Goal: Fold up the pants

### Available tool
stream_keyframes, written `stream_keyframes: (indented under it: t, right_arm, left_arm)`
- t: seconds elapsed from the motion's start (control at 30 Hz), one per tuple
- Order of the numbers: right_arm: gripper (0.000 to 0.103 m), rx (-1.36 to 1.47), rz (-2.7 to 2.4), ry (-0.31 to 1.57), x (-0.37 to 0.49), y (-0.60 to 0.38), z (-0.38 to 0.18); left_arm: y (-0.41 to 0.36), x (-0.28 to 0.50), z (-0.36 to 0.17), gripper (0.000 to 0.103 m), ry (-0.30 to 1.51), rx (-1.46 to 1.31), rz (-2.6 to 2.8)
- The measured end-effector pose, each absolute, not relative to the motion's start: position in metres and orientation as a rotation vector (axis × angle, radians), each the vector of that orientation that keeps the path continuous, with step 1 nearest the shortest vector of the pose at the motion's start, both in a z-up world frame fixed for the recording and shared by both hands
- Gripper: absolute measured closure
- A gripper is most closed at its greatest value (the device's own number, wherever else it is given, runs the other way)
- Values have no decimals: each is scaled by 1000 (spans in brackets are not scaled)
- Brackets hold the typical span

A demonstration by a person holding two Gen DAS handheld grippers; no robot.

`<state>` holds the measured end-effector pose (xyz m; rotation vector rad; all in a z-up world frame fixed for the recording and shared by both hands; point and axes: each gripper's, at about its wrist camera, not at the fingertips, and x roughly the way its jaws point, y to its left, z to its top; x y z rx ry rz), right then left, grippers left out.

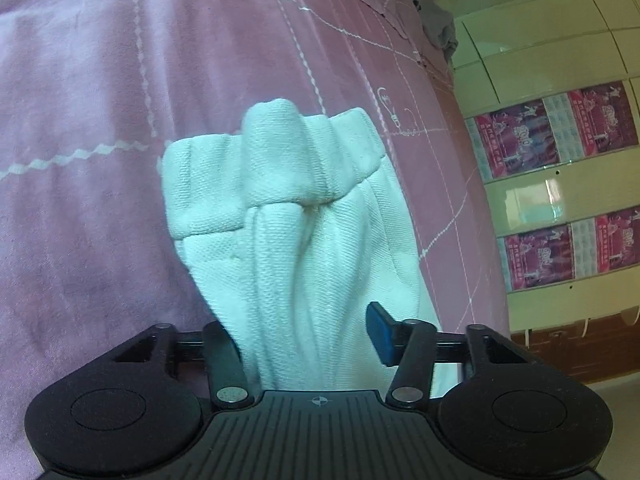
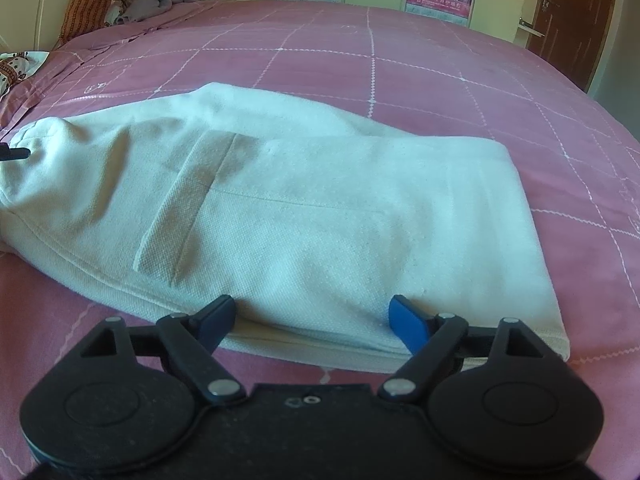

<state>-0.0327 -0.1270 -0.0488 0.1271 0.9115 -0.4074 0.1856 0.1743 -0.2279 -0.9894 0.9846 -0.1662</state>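
- Pants lie folded on the pink bed.
- Left gripper: jaws narrowed around a bunched waistband end; grip unconfirmed.
- Right gripper: wide open over near edge, holding nothing.

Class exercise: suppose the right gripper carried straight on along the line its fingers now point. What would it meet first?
Most likely the white pants: the right gripper sits at their near folded edge, fingers spread and pointing down onto the cloth, with the pink bedspread beneath. Exact depth is unclear.
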Motion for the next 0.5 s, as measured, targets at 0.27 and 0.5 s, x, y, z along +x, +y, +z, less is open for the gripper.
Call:
stream_keyframes:
  t: [0.27, 0.5]
  right_arm:
    - [31, 147, -396, 900, -32, -132, -40]
    - [42, 205, -503, 835, -29, -162, -20]
  left_arm:
    - [163, 187, -198, 84, 923, -863, -237]
    - [108, 193, -123, 84, 791, -620, -437]
